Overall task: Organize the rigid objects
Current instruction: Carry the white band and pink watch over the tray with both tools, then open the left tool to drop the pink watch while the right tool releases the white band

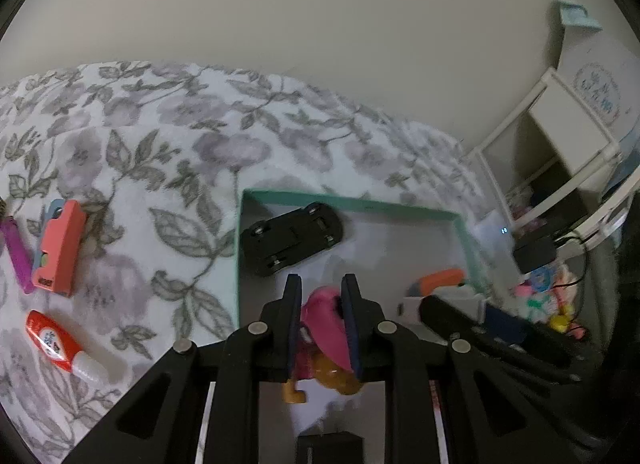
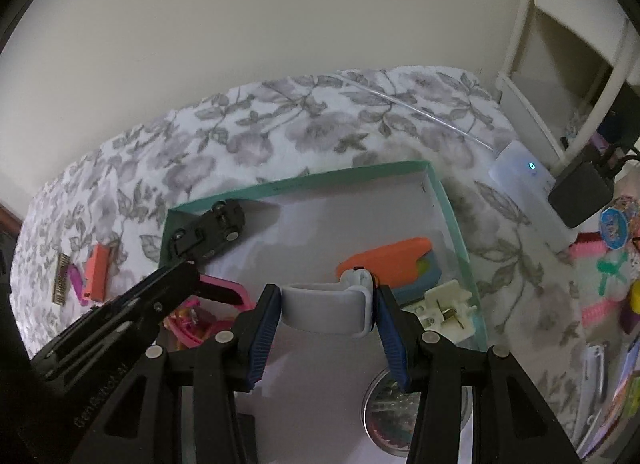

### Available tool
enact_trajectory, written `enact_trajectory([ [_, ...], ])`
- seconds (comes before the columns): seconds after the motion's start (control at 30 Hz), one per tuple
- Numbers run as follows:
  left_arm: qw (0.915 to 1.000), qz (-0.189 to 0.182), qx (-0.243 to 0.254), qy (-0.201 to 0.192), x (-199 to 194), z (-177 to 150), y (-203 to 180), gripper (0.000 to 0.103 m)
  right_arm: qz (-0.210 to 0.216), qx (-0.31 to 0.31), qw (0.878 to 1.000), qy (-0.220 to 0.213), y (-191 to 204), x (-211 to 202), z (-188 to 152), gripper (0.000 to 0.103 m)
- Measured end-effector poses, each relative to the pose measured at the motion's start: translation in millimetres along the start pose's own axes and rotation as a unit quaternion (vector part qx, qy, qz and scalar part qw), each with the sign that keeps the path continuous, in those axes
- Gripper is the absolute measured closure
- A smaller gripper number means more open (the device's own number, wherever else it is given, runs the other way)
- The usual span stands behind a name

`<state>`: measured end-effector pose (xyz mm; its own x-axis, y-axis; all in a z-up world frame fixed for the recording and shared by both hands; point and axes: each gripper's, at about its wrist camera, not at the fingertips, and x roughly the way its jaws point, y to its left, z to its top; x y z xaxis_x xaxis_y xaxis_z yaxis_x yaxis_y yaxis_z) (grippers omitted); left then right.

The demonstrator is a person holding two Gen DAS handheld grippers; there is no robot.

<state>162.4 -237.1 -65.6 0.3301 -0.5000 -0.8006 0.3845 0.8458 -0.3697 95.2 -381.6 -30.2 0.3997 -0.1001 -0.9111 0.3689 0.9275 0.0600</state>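
Clamped between the left gripper's (image 1: 322, 298) fingers, a pink toy (image 1: 322, 324) hangs over the green box (image 1: 348, 201). Over the same box, the right gripper (image 2: 326, 300) squeezes a grey band (image 2: 324, 310); a black toy car (image 1: 292, 238) lies in its far corner.

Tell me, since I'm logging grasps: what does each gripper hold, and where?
Left gripper pinches a pink toy by its sides; right gripper holds a grey band by its ends.

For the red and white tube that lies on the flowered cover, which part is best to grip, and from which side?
Grip the red and white tube across its wider red body, coming from above with the fingers on its two long sides. It lies flat on the flowered cover, apart from other things; the white cap end is narrower and probably slips more easily.
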Motion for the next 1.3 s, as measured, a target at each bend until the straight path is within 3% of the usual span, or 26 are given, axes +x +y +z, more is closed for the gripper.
enact_trajectory([
  [0.33, 0.9999, 0.008, 0.006, 0.006, 0, 1, -1, 0.081, -0.009, 0.0, 1.0, 0.006, 2, -2, 3, 0.052],
  [0.47, 0.9999, 0.011, 0.003, 0.009, -5, 5, 0, 0.072, -0.012, 0.0, 1.0, -0.003, 3, -10, 6, 0.05],
  [0.6, 0.9999, 0.016, -0.004, 0.002, -15, 11, 4, 0.06, -0.019, 0.0, 1.0, -0.022, 2, -23, 10, 0.039],
  [0.73, 0.9997, 0.02, -0.012, -0.005, -28, 17, 8, 0.059, -0.009, 0.007, 0.999, -0.043, 1, -37, 14, 0.039],
  [0.87, 0.9987, 0.046, -0.013, -0.018, -43, 24, 11, 0.041, -0.012, 0.007, 0.998, -0.061, 1, -50, 17, 0.038],
  [0.93, 0.9976, 0.063, -0.012, -0.026, -51, 28, 14, 0.04, -0.012, 0.008, 0.997, -0.075, 1, -57, 18, 0.027],
  [1.07, 0.9942, 0.103, -0.009, -0.03, -62, 33, 23, 0.029, -0.012, 0.011, 0.996, -0.084, -1, -61, 19, 0.024],
  [1.3, 0.9903, 0.134, -0.007, -0.035, -64, 35, 35, 0.02, -0.013, 0.01, 0.996, -0.089, -1, -58, 17, 0.01],
])
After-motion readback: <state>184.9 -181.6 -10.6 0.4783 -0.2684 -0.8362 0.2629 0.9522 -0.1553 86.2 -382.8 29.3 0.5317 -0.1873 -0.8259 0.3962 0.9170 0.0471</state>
